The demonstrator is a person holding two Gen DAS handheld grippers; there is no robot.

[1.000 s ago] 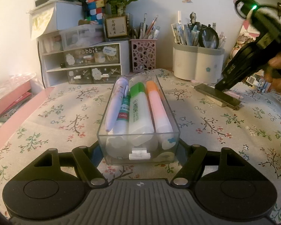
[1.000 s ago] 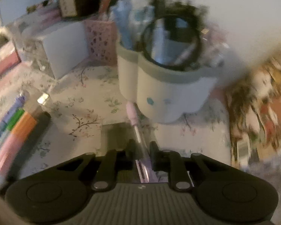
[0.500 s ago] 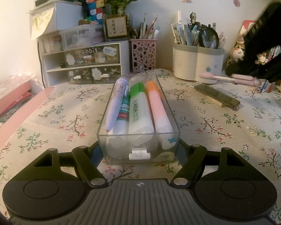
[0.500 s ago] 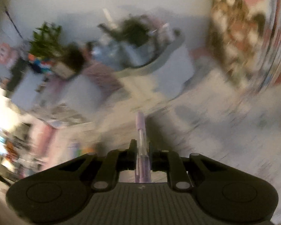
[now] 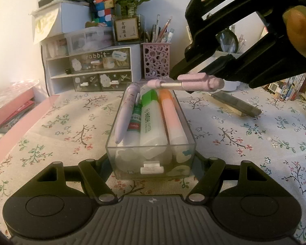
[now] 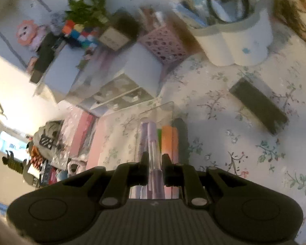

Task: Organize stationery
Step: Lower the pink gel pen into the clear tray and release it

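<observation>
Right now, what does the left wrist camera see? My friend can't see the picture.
The left gripper clamps a clear tray holding a purple pen, a green highlighter and an orange one on a flowery tablecloth. Above the tray's far end, the right gripper holds a lilac pen sideways.

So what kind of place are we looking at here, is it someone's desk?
Most likely a home study desk. A floral tablecloth covers it, small stationery drawers labelled "rabbit" stand at the back, and a pink pen cup full of pens sits beside a potted plant.
</observation>
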